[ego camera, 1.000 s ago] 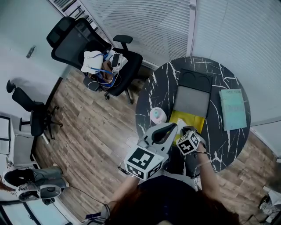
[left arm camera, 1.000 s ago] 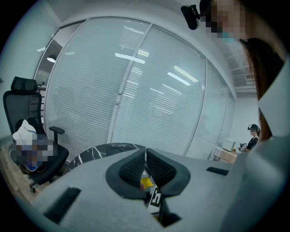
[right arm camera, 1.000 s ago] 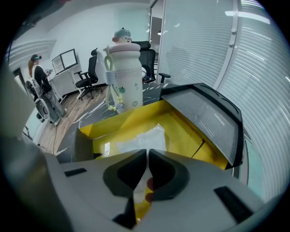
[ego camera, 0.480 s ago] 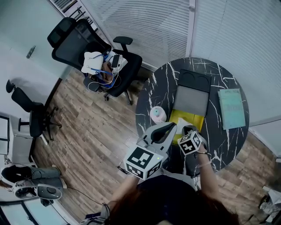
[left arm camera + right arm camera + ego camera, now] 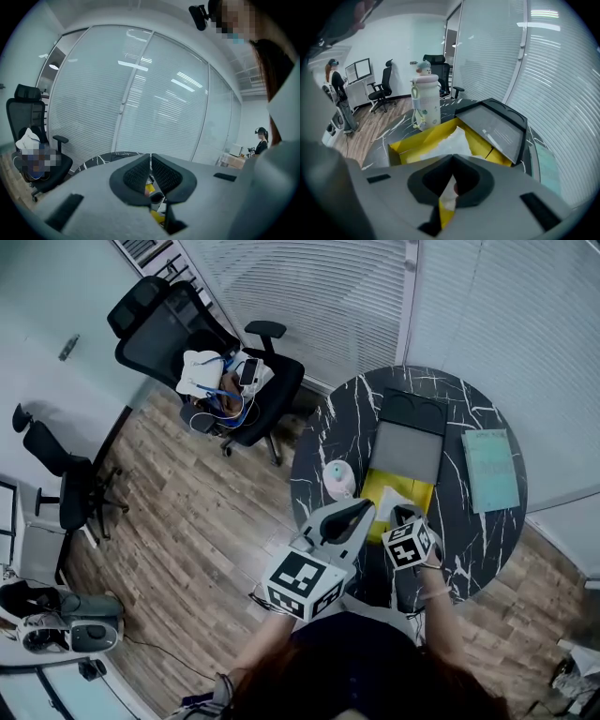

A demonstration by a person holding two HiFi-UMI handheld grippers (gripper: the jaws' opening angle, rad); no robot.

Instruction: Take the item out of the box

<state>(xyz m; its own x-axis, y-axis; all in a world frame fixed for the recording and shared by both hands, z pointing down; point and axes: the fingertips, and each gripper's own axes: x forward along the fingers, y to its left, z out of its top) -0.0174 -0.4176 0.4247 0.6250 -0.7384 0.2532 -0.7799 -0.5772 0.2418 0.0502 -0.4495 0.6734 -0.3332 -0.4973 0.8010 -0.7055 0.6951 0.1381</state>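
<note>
Yellow box (image 5: 417,138) on the bench (image 5: 319,457) held the white packet (image 5: 451,139), lying lengthwise just ahead of and below the nearer right gripper (image 5: 450,160), its jaws closed on nothing, the left gripper (image 5: 150,160) likewise closed and empty beside it.

The surface I work at is a round black marble-look tabletop with white veins (image 5: 323,442), standing on a wood-plank floor (image 5: 202,521). Four things lie directly on it. An open yellow cardboard box (image 5: 419,493) sits on the side nearest me. A pale, rounded drinks bottle with a figure-shaped cap (image 5: 338,477) stands upright just beside the box's left wall. A flat grey case with a black far end (image 5: 408,451) meets the box's far end. A pale teal rectangular pad (image 5: 490,470) lies to the right, apart from the case, near the rim.
</note>
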